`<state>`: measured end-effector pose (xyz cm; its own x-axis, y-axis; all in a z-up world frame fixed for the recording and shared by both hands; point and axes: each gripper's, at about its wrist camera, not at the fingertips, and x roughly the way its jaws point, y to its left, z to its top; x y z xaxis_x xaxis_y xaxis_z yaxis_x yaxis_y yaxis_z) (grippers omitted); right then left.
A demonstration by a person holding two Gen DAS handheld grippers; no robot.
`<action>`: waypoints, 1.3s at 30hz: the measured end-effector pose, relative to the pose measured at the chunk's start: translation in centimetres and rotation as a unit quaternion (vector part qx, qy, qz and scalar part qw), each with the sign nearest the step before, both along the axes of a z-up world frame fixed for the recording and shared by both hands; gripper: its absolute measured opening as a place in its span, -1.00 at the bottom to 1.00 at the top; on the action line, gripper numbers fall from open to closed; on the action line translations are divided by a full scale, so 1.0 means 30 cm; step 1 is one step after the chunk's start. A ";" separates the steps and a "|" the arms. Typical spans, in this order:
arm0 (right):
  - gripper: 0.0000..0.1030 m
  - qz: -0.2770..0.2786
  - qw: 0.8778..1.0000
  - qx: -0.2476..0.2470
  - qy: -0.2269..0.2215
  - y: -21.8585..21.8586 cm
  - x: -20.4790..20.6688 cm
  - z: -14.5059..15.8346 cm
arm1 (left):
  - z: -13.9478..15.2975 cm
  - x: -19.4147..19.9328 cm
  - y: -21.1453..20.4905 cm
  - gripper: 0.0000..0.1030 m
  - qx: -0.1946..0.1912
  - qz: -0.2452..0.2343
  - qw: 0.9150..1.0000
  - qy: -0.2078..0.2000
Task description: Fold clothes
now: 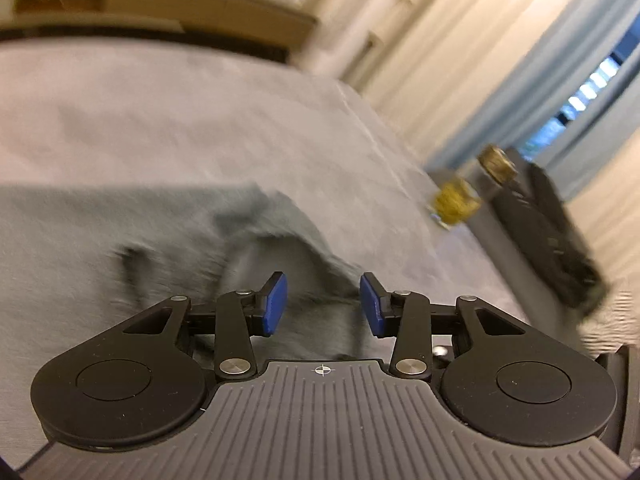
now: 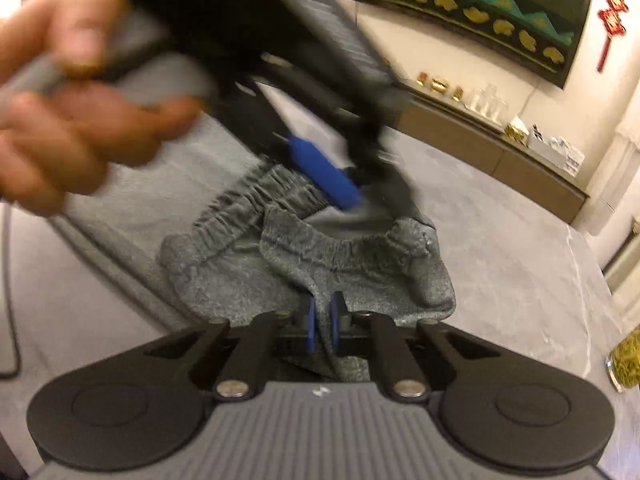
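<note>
A grey knitted garment (image 2: pixel 360 264) with an elastic waistband lies bunched on the grey marbled tabletop (image 2: pixel 500 248). My right gripper (image 2: pixel 323 326) is shut on a fold of its near edge, with fabric pinched between the blue pads. In the left wrist view my left gripper (image 1: pixel 324 304) stands open just above the same garment (image 1: pixel 256 236), and nothing sits between its pads. In the right wrist view a hand (image 2: pixel 60 100) holds that left tool, and one of its blue pads (image 2: pixel 326 178) hovers at the far waistband. Both views are blurred.
Two glass jars with yellow contents (image 1: pixel 456 200) stand on the table to the right, and another jar (image 2: pixel 624 360) is near the right edge. A low cabinet (image 2: pixel 500 152) with small items runs along the far wall. Curtains (image 1: pixel 520 80) hang beyond the table.
</note>
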<state>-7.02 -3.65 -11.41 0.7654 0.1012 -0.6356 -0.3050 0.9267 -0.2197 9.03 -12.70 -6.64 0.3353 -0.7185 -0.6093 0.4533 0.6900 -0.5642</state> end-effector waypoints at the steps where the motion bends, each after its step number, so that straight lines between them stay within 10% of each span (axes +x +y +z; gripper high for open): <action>1: -0.87 0.005 1.000 -0.002 -0.005 0.006 -0.009 0.002 | -0.009 0.021 -0.017 -0.23 -0.005 0.001 1.000 0.008; 4: -0.89 0.024 0.999 0.003 -0.022 0.014 -0.041 0.014 | -0.046 0.085 -0.067 -0.28 -0.016 -0.004 0.999 0.038; 6: -0.89 0.048 0.998 0.008 -0.038 0.018 -0.080 0.028 | -0.034 0.110 -0.041 -1.00 -0.025 0.027 0.999 0.022; 13: -0.85 0.116 0.993 -0.007 -0.035 0.063 -0.127 0.021 | -0.054 0.169 0.255 -1.00 -0.099 0.150 0.980 0.088; 21: -0.03 0.117 0.991 0.018 -0.059 0.073 -0.150 0.058 | -0.056 0.038 0.307 -0.22 -0.083 0.123 0.988 0.051; 25: -0.02 0.107 0.993 -0.017 -0.054 0.132 -0.093 0.030 | -0.044 0.028 0.252 -0.10 -0.059 0.092 0.994 0.029; 28: -0.57 0.097 0.994 -0.046 -0.024 0.187 -0.034 -0.016 | -0.062 0.043 0.193 -0.11 -0.031 0.077 0.996 0.025; 29: -0.92 0.093 0.994 -0.054 -0.016 0.201 -0.022 -0.025 | -0.070 0.053 0.179 -0.41 -0.019 0.084 0.996 0.017; 31: -0.94 0.117 0.992 -0.029 -0.038 0.213 -0.065 0.003 | -0.072 0.065 0.179 -1.00 -0.007 0.104 0.995 0.001; 39: -0.91 0.163 0.986 -0.024 -0.022 0.257 -0.102 -0.019 | -0.119 0.071 0.277 -1.00 0.027 0.159 0.987 0.016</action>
